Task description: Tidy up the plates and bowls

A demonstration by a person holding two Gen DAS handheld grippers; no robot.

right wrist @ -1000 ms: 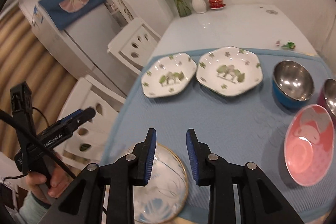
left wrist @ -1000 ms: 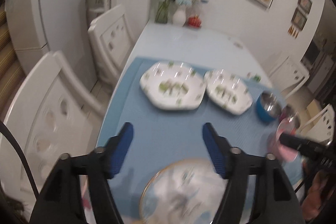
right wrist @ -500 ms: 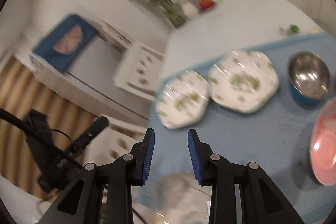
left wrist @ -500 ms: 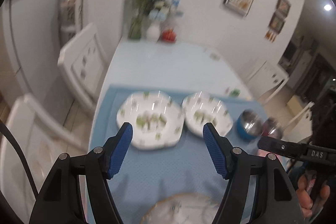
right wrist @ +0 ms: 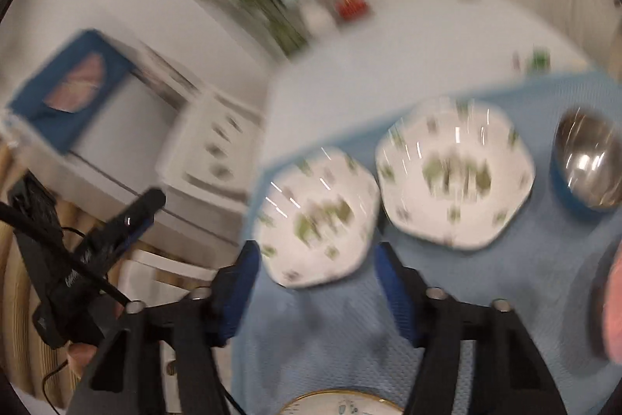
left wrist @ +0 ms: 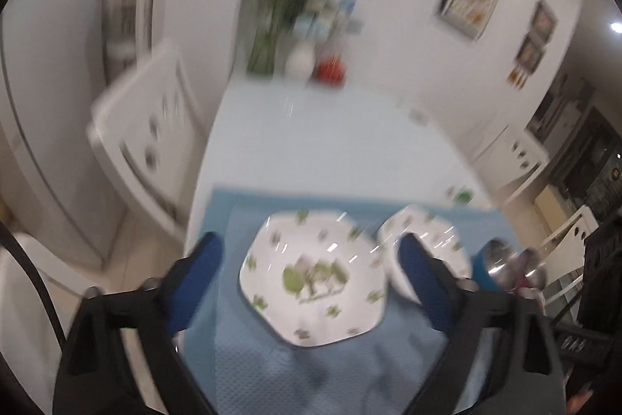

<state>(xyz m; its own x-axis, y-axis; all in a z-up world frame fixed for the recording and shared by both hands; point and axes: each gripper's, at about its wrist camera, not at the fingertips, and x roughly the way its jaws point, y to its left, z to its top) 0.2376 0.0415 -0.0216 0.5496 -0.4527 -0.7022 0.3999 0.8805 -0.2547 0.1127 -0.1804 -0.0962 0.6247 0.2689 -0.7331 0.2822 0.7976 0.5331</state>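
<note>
The step in hand looks like the reach for the first white plate — nothing is held yet, and both views are smeared by motion.

The left gripper (left wrist: 311, 269) has just been opening and stands wide, its blue pads clear on either side of the left plate (left wrist: 311, 275), which lies flat on the blue mat (left wrist: 311, 376) just ahead of the tips. The right plate (left wrist: 423, 240) sits beside it, rims near or touching — too blurred to tell. Past that, off the right pad, is a steel bowl (left wrist: 493, 263).

The right gripper (right wrist: 315, 259) has also just been opening, to a middling gap with nothing in it; the left plate (right wrist: 317, 216) is straight ahead, the right plate (right wrist: 455, 174) ahead to its right.

Next, I judge, one gripper must come down over a plate's rim and close. The mat's left edge and the table edge run close beside that plate, so room is short there; bare mat before the tips gives clear approach
</note>
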